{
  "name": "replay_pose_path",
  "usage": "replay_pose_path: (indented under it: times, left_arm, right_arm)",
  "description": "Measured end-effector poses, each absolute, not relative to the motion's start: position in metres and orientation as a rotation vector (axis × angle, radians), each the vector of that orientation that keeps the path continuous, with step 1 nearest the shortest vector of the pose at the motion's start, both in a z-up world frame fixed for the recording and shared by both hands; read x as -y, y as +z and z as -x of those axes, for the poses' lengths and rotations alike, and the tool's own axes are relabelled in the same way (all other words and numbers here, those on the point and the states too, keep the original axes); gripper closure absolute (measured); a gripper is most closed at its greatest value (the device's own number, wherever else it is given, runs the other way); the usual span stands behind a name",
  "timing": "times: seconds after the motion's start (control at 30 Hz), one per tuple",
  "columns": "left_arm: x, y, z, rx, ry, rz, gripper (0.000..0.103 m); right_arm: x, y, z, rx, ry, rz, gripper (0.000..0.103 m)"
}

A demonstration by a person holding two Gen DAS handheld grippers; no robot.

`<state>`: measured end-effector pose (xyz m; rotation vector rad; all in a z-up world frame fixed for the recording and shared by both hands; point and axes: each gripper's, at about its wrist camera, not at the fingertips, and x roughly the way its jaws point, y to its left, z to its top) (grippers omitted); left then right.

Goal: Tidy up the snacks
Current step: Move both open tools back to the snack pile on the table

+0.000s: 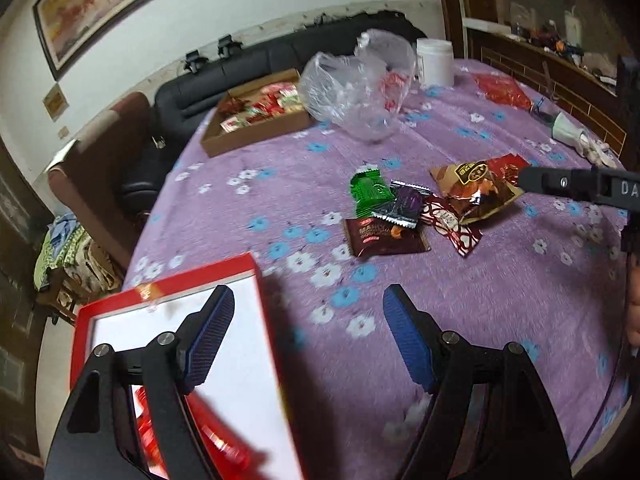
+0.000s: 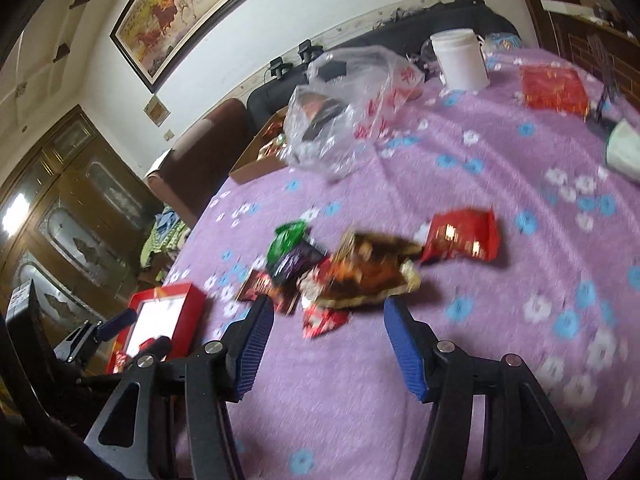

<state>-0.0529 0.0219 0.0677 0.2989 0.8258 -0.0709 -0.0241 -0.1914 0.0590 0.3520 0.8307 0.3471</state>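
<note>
Here both grippers gape wide and empty: the left gripper [image 1: 308,332] over the white-lined red cardboard box [image 1: 256,276], the right gripper [image 2: 328,344] beside that box, nearing the heap of foil snack packets [image 2: 340,272], likely box-bound.

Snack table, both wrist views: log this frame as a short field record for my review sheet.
surface: table with purple floral cloth
loose snacks: green packet, purple packet, dark brown packet, gold-brown bag bunched mid-table
red box: near left edge, white inside, some red items in it
cardboard tray: far side, holds packets
plastic bag: beside tray
left gripper: open, empty
right gripper: open, empty, near the pile
</note>
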Motion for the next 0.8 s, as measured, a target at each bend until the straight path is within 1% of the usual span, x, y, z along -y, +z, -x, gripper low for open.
replay_pose_path:
  times: [0.07, 0.13, 0.23, 0.4, 0.43, 0.57, 0.6, 0.63, 0.8]
  left_arm:
    - [-0.017, 0.065, 0.039, -0.857, -0.076, -0.294, 0.026]
    - [-0.013, 0.062, 0.024, -0.886, -0.072, -0.299, 0.026]
    - [-0.007, 0.056, 0.009, -0.914, -0.062, -0.324, 0.026]
    - [0.001, 0.044, -0.007, -0.971, -0.062, -0.352, 0.026]
    - [0.004, 0.042, -0.009, -0.978, -0.062, -0.357, 0.026]
    - [0.016, 0.028, -0.021, -0.995, -0.045, -0.384, 0.026]
    - [0.018, 0.025, -0.024, -0.998, -0.04, -0.387, 0.026]
    - [0.02, 0.023, -0.026, -1.001, -0.041, -0.387, 0.026]
    - [0.032, 0.016, -0.038, -1.026, -0.075, -0.362, 0.026]
  right_arm:
    - [0.189, 0.061, 0.01, -0.827, 0.326, -0.317, 0.042]
    - [0.186, 0.06, -0.002, -0.837, 0.324, -0.29, 0.039]
    - [0.18, 0.053, -0.026, -0.878, 0.297, -0.265, 0.039]
    - [0.179, 0.021, -0.052, -0.97, 0.242, -0.27, 0.039]
    - [0.181, 0.017, -0.052, -0.963, 0.236, -0.264, 0.04]
    - [0.188, 0.012, -0.049, -0.952, 0.271, -0.244, 0.05]
    - [0.189, 0.013, -0.047, -0.953, 0.286, -0.236, 0.057]
    - [0.189, 0.014, -0.046, -0.952, 0.301, -0.236, 0.062]
    - [0.188, 0.017, -0.046, -0.964, 0.292, -0.221, 0.063]
